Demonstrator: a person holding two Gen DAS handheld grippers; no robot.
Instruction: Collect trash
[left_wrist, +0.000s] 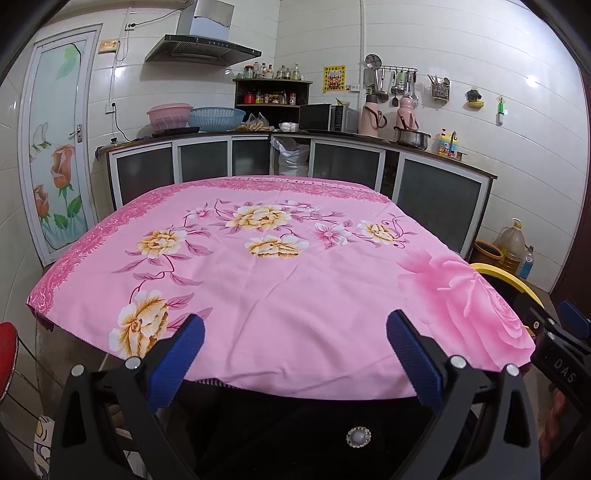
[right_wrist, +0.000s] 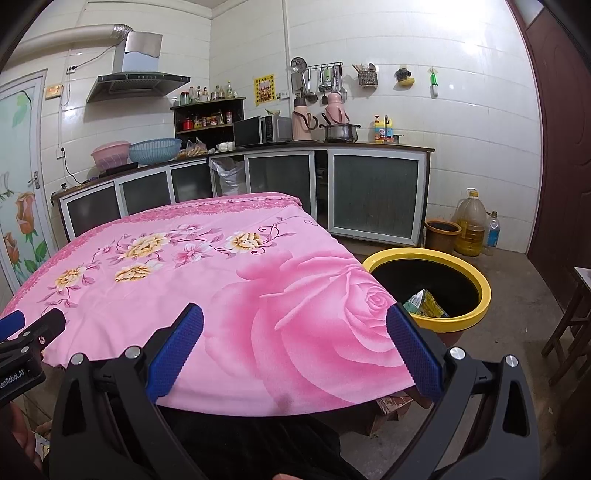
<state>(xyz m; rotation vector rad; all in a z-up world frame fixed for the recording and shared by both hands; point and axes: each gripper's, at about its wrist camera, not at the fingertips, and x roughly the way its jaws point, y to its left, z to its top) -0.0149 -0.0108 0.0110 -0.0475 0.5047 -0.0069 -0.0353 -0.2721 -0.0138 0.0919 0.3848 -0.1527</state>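
A table under a pink flowered cloth (left_wrist: 280, 280) fills the middle of both views (right_wrist: 207, 280). No loose trash shows on the cloth. A yellow-rimmed bin (right_wrist: 476, 314) stands on the floor at the table's right corner, with a crumpled green and yellow wrapper (right_wrist: 424, 304) inside. Its rim also shows in the left wrist view (left_wrist: 509, 278). My left gripper (left_wrist: 295, 354) is open and empty above the table's near edge. My right gripper (right_wrist: 295, 354) is open and empty above the near right corner, beside the bin.
Kitchen counters with glass-front cabinets (right_wrist: 373, 192) run behind the table. A brown pot (right_wrist: 441, 234), an oil jug (right_wrist: 471, 229) and a bottle (right_wrist: 493, 230) stand on the floor at the right. A wooden stool (right_wrist: 569, 332) is at the far right. A red seat (left_wrist: 7, 354) is at the left.
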